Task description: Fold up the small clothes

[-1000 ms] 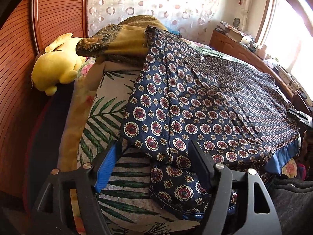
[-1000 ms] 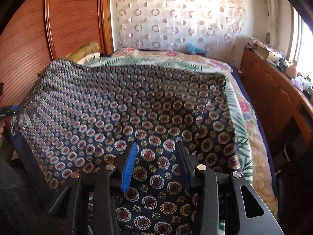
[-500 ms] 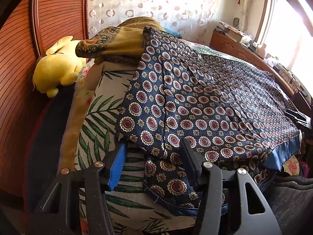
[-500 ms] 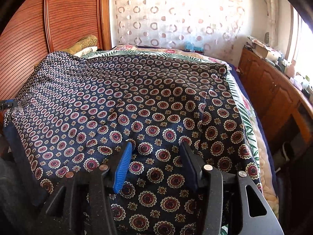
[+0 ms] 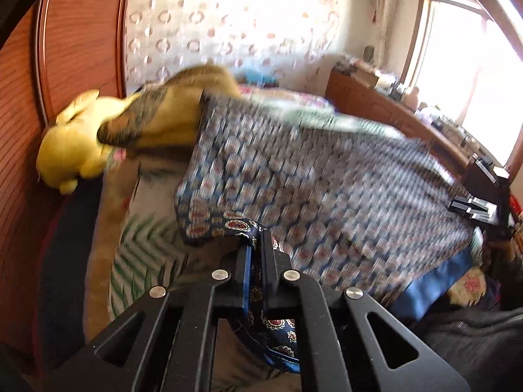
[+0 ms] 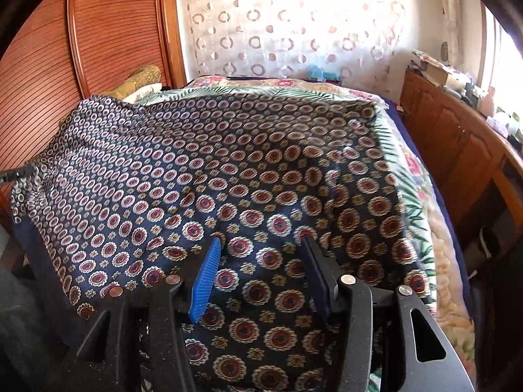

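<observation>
A navy garment with red and gold medallions (image 5: 327, 179) lies spread over the bed; the left wrist view is blurred by motion. My left gripper (image 5: 256, 238) is shut on its near left corner, and the pinched hem is lifted off the bed and hangs down between the fingers. In the right wrist view the same garment (image 6: 228, 163) fills the middle. My right gripper (image 6: 260, 245) hovers open over its near right part, with cloth below the fingers and not pinched. That gripper also shows at the far right as the right gripper (image 5: 480, 196).
A yellow plush toy (image 5: 68, 156) and an olive patterned cloth (image 5: 170, 114) lie at the bed's far left by the wooden wardrobe (image 5: 65, 49). The leaf-print bedcover (image 5: 137, 235) lies under the garment. A wooden cabinet (image 6: 457, 137) with clutter runs along the right.
My left gripper has shut on the garment's near corner and risen, lifting that corner off the bedcover. The right gripper's fingers have spread a little wider; it has stayed in place.
</observation>
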`<control>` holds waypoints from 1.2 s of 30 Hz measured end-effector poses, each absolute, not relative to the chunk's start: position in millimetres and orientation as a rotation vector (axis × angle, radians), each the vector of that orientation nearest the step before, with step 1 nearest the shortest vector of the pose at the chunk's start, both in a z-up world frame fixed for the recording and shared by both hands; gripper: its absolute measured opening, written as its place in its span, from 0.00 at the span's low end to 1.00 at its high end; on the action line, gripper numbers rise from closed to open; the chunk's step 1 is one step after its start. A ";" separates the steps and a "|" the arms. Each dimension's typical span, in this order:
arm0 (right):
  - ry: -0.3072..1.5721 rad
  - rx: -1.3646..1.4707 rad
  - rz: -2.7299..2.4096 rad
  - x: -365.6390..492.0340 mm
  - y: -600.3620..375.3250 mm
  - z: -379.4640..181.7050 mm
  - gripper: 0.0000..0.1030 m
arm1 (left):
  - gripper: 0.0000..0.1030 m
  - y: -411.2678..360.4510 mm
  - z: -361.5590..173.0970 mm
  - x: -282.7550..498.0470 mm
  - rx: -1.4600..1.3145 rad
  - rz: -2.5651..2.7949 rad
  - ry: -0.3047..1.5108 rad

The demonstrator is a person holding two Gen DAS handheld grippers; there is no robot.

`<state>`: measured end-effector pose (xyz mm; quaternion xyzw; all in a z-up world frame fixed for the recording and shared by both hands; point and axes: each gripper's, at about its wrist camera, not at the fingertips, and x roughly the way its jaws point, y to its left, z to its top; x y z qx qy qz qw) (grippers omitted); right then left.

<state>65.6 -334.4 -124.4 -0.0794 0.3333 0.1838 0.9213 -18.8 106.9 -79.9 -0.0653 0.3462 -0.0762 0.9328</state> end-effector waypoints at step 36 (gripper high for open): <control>0.588 -0.055 0.360 42.2 -382.2 -89.1 0.51 | 0.08 -142.3 6.2 75.0 0.147 -0.762 0.595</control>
